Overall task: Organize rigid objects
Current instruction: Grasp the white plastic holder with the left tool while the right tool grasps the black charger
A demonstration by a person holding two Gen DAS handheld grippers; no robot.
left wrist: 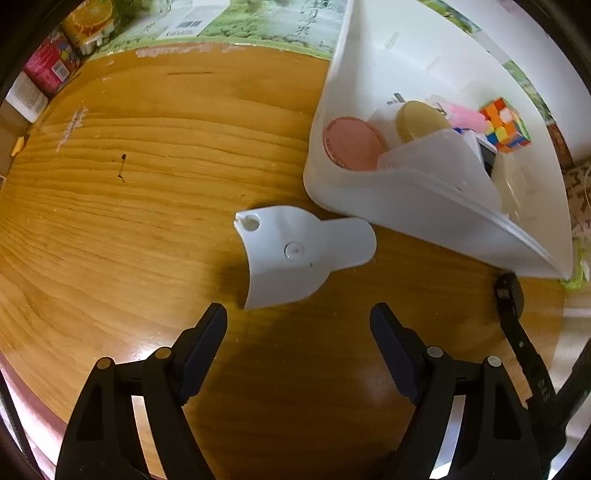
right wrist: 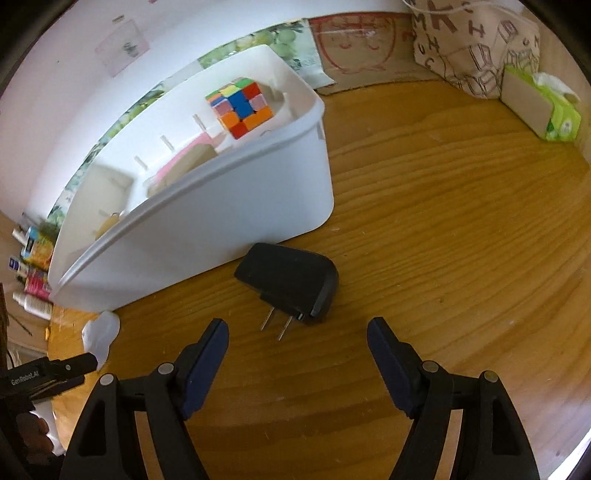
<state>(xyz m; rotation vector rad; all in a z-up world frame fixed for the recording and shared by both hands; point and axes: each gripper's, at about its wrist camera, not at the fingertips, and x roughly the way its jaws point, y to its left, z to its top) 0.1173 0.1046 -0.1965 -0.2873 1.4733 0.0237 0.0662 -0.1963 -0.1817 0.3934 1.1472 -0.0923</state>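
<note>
Black plug adapter beside white bin.

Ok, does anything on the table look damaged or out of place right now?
Yes. The white plastic piece lying on the wooden table has a chipped, jagged corner beside its small round hole. It and the black plug adapter both lie loose outside the white bin, where the puzzle cube already sits.

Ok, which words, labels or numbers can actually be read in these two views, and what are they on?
"GenRobot.AI": on the left gripper, seen in the right wrist view.
Block letters such as "K", "H", "C": on the printed cloth bag.
Chinese characters and a barcode label: on the green poster, too blurred to read.
Print on the pink box and the black strap: too small to read.
</note>
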